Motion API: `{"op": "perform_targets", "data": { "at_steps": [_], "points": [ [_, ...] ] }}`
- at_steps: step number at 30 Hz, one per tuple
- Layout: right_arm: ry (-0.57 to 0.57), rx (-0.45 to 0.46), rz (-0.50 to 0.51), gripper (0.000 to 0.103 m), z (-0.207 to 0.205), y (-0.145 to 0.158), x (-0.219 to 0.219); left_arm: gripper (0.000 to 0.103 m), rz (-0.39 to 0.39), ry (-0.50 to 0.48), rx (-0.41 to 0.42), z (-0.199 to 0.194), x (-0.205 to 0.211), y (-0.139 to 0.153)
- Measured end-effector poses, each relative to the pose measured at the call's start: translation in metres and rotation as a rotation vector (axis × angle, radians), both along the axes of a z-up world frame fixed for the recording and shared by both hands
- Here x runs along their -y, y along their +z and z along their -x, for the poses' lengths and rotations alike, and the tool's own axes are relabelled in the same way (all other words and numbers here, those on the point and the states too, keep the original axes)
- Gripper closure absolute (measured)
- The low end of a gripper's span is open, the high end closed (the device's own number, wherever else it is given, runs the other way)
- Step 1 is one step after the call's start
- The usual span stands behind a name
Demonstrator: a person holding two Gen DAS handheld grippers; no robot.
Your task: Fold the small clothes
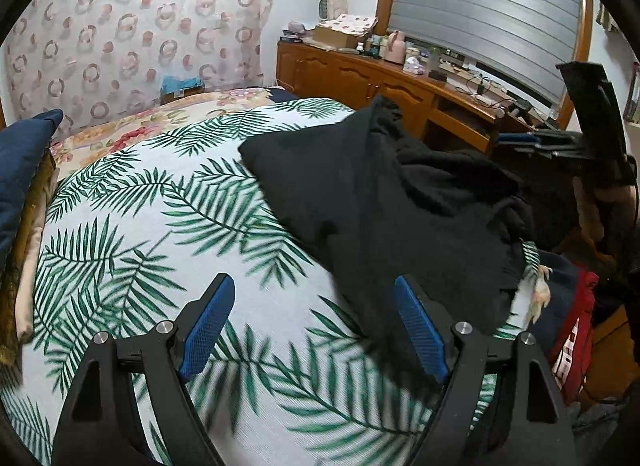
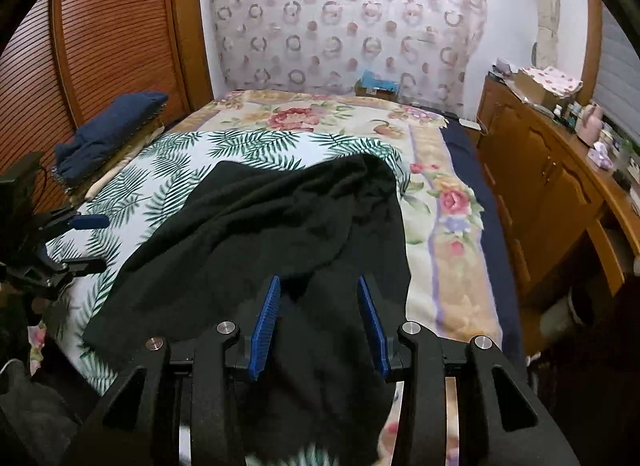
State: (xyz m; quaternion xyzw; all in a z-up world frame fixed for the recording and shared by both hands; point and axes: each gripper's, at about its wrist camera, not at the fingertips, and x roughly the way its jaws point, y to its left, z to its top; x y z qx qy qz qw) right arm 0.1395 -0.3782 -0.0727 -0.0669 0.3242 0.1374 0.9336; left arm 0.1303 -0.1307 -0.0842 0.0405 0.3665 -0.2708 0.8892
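Two hand-held grippers, left (image 1: 314, 330) and right (image 2: 318, 326), stand apart, gripping nothing; black garment (image 2: 256, 234) lies crumpled mid-bed (image 2: 452, 266). Risk: bunched cloth may yield a crooked fold.

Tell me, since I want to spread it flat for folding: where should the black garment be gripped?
Probably at the black garment's near left corner. It lies flat and exposed on the palm-leaf sheet, unlike the bunched far end. Come in low from the near left side with the left gripper, which is open and holds nothing.
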Motion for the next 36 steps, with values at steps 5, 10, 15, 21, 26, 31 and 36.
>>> {"op": "perform_targets", "data": {
  "at_steps": [5, 10, 15, 21, 26, 31, 36],
  "points": [
    [-0.023, -0.013, -0.027, 0.061, 0.035, -0.01, 0.009, 0.02, 0.007, -0.014, -0.004, 0.023, 0.007, 0.002],
    [-0.041, -0.048, -0.057, 0.061, 0.052, -0.024, 0.014, 0.02, 0.003, -0.021, -0.012, 0.04, 0.013, -0.001],
    [-0.035, -0.08, -0.12, 0.061, 0.055, -0.03, 0.022, 0.02, -0.001, -0.027, -0.034, 0.053, 0.019, -0.008],
    [-0.045, -0.105, -0.161, 0.062, 0.043, -0.036, 0.024, 0.02, 0.004, -0.086, -0.08, 0.057, 0.031, -0.02],
    [-0.008, -0.027, -0.138, 0.099, 0.057, -0.016, 0.024, 0.029, 0.022, -0.107, -0.111, 0.059, 0.039, -0.026],
    [-0.034, 0.062, -0.096, 0.099, 0.09, 0.02, 0.047, 0.032, 0.036, -0.116, -0.108, 0.061, 0.043, -0.024],
    [-0.086, 0.012, -0.08, 0.099, 0.094, 0.006, 0.063, 0.05, 0.039, -0.132, -0.113, 0.059, 0.05, -0.029]
  ]
}}
